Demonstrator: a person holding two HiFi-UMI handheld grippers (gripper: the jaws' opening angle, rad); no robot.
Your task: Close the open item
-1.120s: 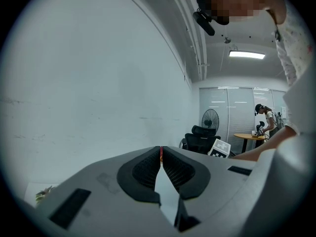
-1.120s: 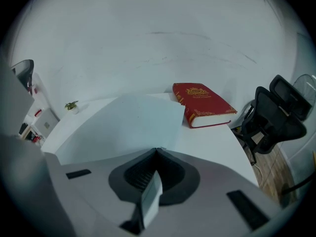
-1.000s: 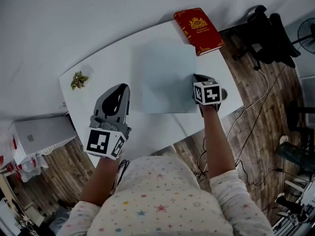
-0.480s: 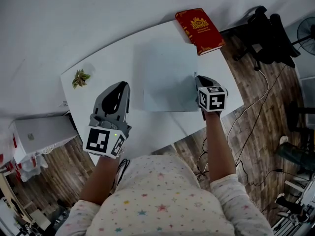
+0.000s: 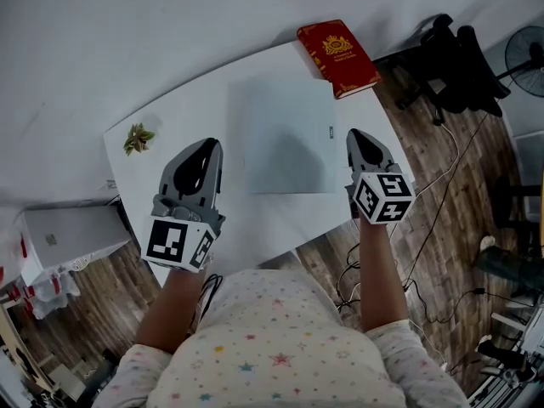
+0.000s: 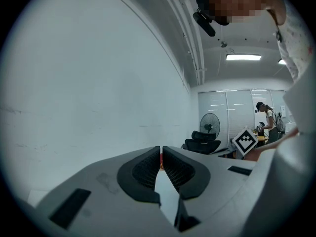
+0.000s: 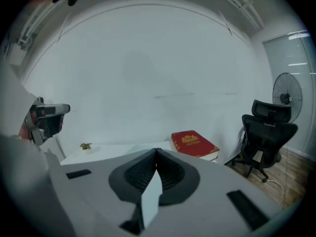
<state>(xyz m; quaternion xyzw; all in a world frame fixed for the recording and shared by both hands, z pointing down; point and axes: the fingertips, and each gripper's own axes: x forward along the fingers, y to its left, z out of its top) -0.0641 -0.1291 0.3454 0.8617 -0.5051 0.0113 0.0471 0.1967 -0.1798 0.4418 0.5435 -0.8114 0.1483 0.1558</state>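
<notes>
The pale grey-blue item [image 5: 285, 138] is lying flat on the white table [image 5: 195, 109], near the middle of the tabletop. It is showing as 1 thin, roughly square slab with a plain, smooth top face and no raised flap or lid, so it is looking closed. Its edges are sitting slightly skewed to the table's long edges. A small dark mark [image 5: 329, 129] is showing close to its right edge. Its far right corner is lying near the red book [image 5: 337, 56], without touching it. Whether it is a laptop or a folder is not showing clearly.
</notes>
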